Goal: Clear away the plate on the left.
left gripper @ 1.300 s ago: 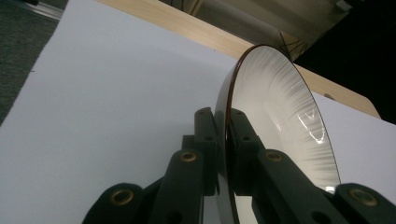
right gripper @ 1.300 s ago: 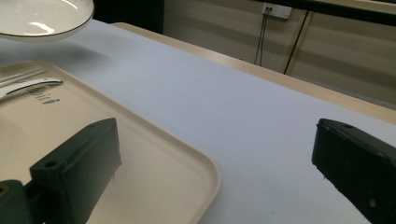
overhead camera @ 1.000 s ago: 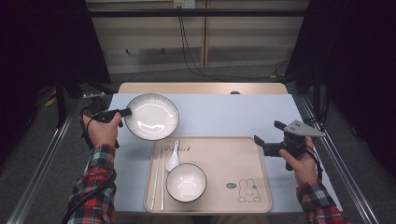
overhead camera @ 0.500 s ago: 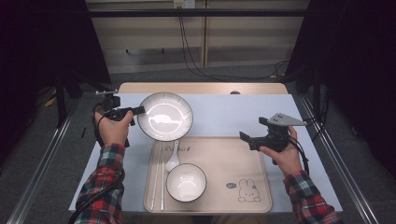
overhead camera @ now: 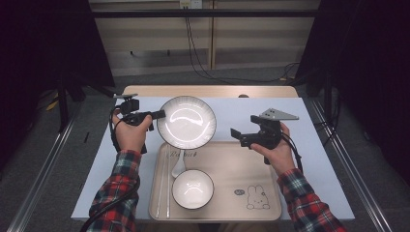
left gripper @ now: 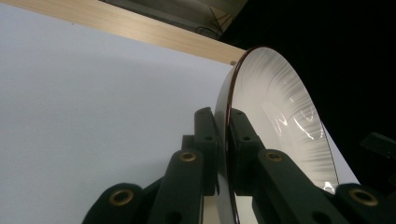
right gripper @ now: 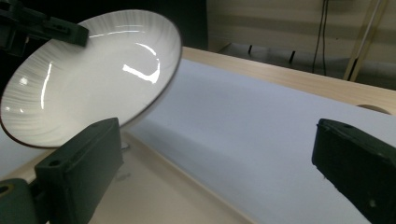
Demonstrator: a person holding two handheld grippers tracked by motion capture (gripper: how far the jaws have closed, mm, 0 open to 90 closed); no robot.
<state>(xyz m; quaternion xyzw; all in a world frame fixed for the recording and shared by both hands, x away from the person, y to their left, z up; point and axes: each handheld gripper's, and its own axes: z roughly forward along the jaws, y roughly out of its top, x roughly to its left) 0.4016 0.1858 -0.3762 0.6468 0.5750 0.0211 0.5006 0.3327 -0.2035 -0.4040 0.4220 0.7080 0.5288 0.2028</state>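
Plate [overhead camera: 186, 122] moved right above white table [overhead camera: 314, 145].

The setting is a laboratory recording station, not a home. Evidence: the surface [overhead camera: 309, 159] is a wooden top covered by a plain pale sheet. Black curtains [overhead camera: 367, 63] hang on both sides of the surface. Aluminium rails [overhead camera: 38, 193] run along the floor beside the surface. Beyond the surface, loose black cables [overhead camera: 193, 43] hang down a bare panelled wall to a grey floor. Tableware is staged on a beige tray [overhead camera: 232, 169] on the surface.
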